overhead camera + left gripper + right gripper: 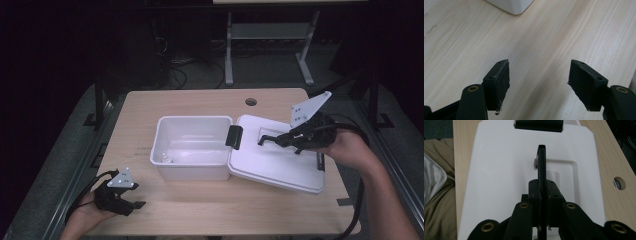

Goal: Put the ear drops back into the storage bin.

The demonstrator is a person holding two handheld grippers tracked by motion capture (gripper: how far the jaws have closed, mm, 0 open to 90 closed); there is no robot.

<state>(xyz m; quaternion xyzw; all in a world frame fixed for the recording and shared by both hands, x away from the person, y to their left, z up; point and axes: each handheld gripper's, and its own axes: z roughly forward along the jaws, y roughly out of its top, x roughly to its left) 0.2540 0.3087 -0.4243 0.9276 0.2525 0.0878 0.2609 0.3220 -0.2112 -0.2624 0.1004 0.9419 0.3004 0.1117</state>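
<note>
At the desk's [210, 210] near edge, the left gripper [131, 202] rests with jaws apart, well short of the open white bin [192, 147]. Beside the bin, on its right, lies the white lid [280, 160], where the right gripper [267, 140] has its jaws clamped on the lid's black handle [542, 162].

Legible text, labels, brands, numbers, signs: none. Faint dark marks on the surface [431, 27], seen at the left edge of the left gripper view, are too blurred to read. Small dots on the grey plates of both grippers are too small to make out as characters.
</note>
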